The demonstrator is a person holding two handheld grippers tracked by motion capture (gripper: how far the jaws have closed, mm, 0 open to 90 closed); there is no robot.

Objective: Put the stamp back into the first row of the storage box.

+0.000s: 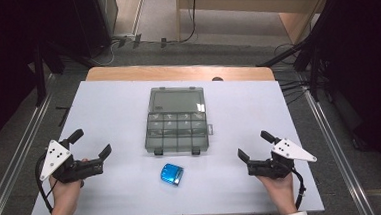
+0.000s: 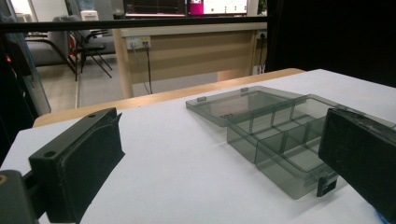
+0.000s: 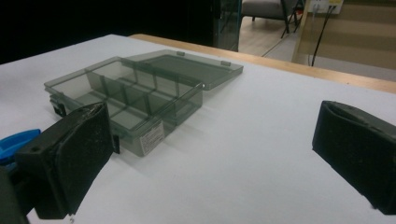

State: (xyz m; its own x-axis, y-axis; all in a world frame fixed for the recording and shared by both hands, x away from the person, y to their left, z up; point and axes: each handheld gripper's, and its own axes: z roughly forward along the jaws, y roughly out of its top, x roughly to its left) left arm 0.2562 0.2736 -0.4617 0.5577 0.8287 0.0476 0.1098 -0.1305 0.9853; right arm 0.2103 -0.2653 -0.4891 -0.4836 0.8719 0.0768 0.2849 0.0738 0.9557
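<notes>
Flanking an open smoky-grey plastic compartment box, the left gripper and right gripper hover with jaws spread wide and empty, a small shiny blue object lying just before the box

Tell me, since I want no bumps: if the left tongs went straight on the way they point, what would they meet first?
Probably the grey compartment box: in the left gripper view its open tray lies ahead, toward the right jaw's side. The left tongs stand open and apart from it; depth is unclear, so they might only graze its near corner.
</notes>
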